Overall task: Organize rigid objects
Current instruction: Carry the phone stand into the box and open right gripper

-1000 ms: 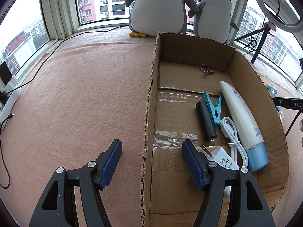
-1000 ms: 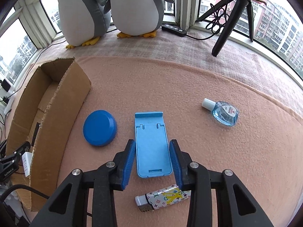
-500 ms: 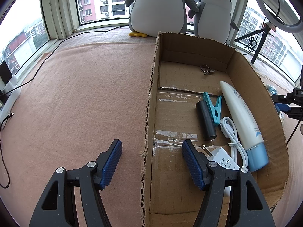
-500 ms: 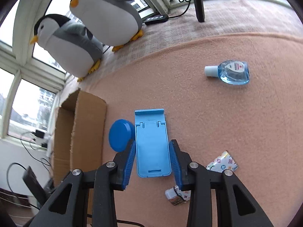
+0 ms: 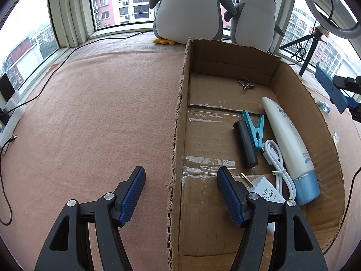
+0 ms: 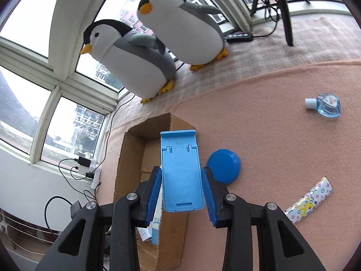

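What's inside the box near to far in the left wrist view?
Charger → black cylinder → clothespin → key ring. The cable and the tube span much of that depth, so I've left them out.

Both wrist views face penguinward, sharing cardboard box [image 5: 293,85] [image 6: 128,158].
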Action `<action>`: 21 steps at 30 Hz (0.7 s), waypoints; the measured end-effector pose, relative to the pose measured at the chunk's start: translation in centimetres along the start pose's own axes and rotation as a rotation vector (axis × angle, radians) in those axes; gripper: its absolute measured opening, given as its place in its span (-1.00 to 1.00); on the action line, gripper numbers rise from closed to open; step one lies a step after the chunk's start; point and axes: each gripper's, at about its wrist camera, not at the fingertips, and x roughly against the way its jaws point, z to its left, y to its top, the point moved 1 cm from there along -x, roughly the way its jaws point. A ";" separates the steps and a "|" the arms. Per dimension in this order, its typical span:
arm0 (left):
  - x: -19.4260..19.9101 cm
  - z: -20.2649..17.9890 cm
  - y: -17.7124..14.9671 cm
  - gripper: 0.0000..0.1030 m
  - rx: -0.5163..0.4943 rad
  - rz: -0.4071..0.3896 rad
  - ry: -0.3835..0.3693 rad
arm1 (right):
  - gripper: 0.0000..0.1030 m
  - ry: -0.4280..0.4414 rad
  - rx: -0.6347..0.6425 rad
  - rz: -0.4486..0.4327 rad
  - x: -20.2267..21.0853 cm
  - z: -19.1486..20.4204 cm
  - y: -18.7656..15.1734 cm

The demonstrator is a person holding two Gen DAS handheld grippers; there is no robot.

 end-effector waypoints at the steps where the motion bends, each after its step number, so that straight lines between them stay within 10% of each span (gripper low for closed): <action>1: 0.0 0.0 0.0 0.35 -0.001 0.000 0.000 | -0.36 -0.005 0.027 0.001 -0.3 0.9 0.1; 21: -0.1 0.0 0.0 0.35 0.007 0.001 -0.006 | -0.34 -0.049 0.250 0.059 -7.9 10.0 -0.6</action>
